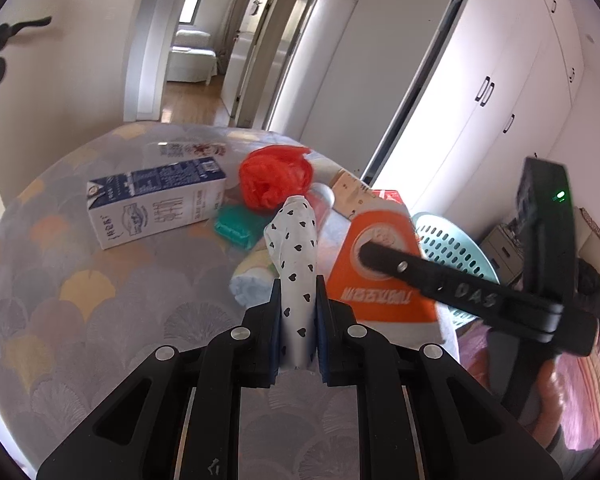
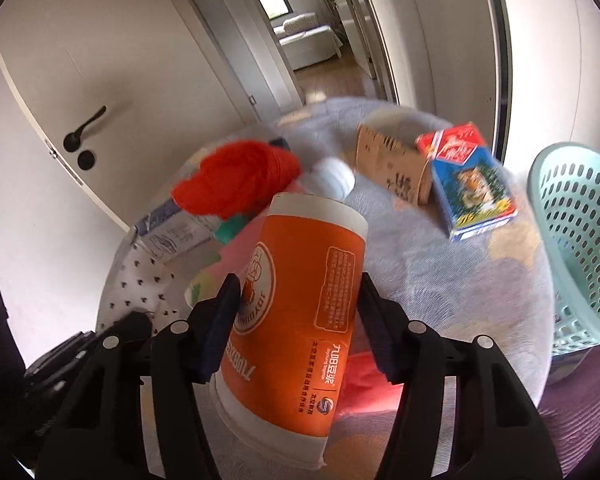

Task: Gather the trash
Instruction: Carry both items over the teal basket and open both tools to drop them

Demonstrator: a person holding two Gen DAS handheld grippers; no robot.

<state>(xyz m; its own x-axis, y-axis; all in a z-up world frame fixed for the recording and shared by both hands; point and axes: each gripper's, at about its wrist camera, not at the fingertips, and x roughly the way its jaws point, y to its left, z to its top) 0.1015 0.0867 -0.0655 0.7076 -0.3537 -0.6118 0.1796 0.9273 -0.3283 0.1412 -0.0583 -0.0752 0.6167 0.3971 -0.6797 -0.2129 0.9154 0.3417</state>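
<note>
The orange paper cup (image 2: 296, 308) is pinched between the jaws of the right gripper (image 2: 296, 320), lifted just beside the mint basket (image 2: 576, 240). Its long axis runs forward along the fingers, the wide rim pointing away. The left gripper (image 1: 298, 320) is pressed together on a heart-print bag (image 1: 296, 248). Nothing can be seen inside the basket. Beside the basket, a milk carton (image 1: 156, 204), a red plastic bag (image 1: 274, 176) and a blue box (image 2: 470, 196) are left uncollected.
</note>
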